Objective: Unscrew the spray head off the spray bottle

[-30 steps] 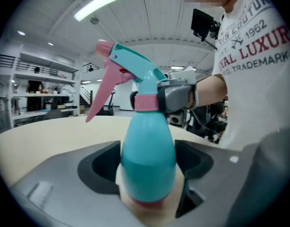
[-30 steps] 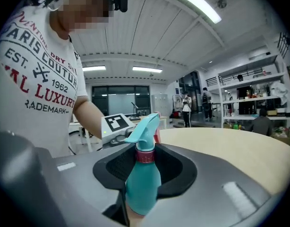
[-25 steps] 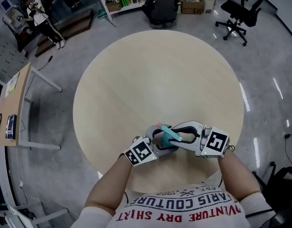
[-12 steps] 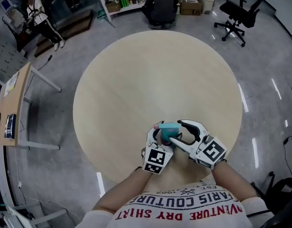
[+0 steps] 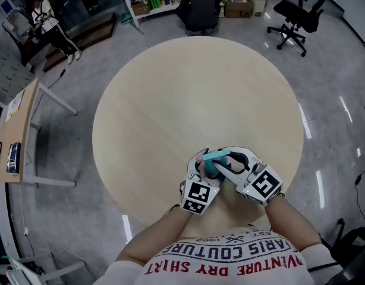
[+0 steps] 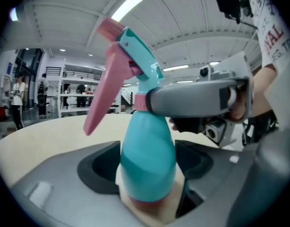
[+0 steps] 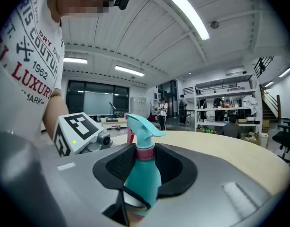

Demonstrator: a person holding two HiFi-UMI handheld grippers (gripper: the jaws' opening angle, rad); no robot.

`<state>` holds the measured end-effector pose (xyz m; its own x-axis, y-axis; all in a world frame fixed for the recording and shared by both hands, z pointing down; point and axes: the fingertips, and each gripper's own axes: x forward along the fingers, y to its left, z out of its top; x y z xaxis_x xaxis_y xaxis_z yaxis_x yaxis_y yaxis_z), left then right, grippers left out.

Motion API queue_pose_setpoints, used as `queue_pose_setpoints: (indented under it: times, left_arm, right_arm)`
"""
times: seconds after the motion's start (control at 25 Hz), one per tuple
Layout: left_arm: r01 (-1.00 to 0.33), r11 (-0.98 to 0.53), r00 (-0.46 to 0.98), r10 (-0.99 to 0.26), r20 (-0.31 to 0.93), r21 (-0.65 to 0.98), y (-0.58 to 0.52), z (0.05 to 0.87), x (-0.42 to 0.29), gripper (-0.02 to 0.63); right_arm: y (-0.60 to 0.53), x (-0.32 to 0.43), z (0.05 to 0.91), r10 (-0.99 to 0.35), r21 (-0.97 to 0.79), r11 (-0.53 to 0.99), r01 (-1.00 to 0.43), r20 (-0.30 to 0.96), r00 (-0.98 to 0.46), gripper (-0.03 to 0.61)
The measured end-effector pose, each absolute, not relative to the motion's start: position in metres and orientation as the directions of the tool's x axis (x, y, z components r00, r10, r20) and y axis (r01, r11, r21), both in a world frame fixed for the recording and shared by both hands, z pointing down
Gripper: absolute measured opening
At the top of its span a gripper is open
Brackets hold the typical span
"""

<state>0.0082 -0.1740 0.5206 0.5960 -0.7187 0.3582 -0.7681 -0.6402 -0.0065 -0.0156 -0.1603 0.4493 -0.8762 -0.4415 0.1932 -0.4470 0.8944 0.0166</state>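
Note:
A teal spray bottle [image 5: 212, 166] with a teal spray head [image 5: 217, 154] and a pink trigger [image 6: 105, 96] stands near the round table's front edge. My left gripper [image 5: 201, 170] is shut on the bottle's body [image 6: 147, 160], low down. My right gripper [image 5: 225, 160] reaches in from the right; its jaws are closing on the bottle's neck, and one grey finger [image 6: 192, 98] lies across the pink collar [image 7: 145, 152] under the spray head [image 7: 142, 124]. The head sits on the bottle. The bottle's base is hidden between the left jaws.
The pale round table [image 5: 194, 94] stretches away behind the bottle. Beyond it a person [image 5: 200, 8] crouches by shelves, an office chair [image 5: 295, 16] stands at the back right, and a small side desk [image 5: 19, 129] at the left.
The left gripper has swung from pointing right to pointing away from me with the bottle. The right gripper drew back from the neck half a second ago and has come in on it again.

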Motion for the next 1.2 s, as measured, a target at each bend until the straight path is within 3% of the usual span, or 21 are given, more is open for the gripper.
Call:
queue_pose_setpoints:
  times: [0.24, 0.44, 0.88, 1.2]
  left_arm:
    - [-0.478, -0.878, 0.826, -0.454, 0.334, -0.014, -0.156, 0.524, 0.012, 0.353]
    - [-0.38, -0.925, 0.871, -0.358, 0.337, 0.0, -0.155, 0.523, 0.016, 0.353]
    - [-0.403, -0.915, 0.863, -0.375, 0.338, 0.015, -0.157, 0.525, 0.016, 0.353]
    - [-0.652, -0.758, 0.706, -0.601, 0.375, 0.014, -0.165, 0.524, 0.013, 0.354]
  right_arm:
    - [-0.149, -0.017, 0.451, -0.231, -0.018, 0.97, -0.243, 0.239, -0.943, 0.129]
    - [-0.15, -0.014, 0.45, -0.142, -0.077, 0.984, -0.162, 0.22, -0.965, 0.129]
    - [-0.151, -0.014, 0.451, -0.149, -0.093, 0.981, -0.171, 0.208, -0.967, 0.13]
    - [-0.155, -0.01, 0.449, -0.357, -0.041, 0.928, -0.371, 0.194, -0.914, 0.173]
